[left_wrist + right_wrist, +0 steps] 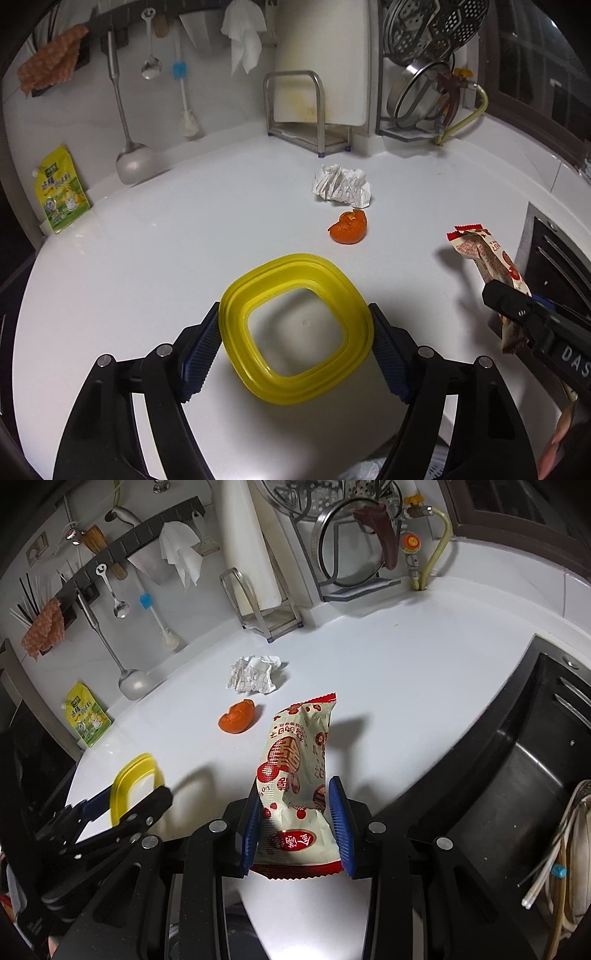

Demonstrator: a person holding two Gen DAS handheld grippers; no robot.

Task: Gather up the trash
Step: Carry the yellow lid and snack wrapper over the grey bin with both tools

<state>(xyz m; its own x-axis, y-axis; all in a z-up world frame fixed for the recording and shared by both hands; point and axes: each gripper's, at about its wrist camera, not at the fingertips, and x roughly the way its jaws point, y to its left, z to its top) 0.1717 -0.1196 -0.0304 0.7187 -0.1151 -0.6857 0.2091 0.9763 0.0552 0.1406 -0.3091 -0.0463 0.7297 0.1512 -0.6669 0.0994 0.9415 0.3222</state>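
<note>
White counter [406, 672]; snack wrapper [295, 768] stands upright in right gripper [297, 834].

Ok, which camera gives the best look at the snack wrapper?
Right wrist view: the snack wrapper stands between the right gripper pads, print readable. Left wrist view shows only its red-edged end at the frame's edge, partly behind the gripper.

Both wrist cams sit low at the white countertop's [147, 258] near edge, angled down toward the back wall; shared: crumpled paper ball [341, 187], orange peel [348, 228].
</note>
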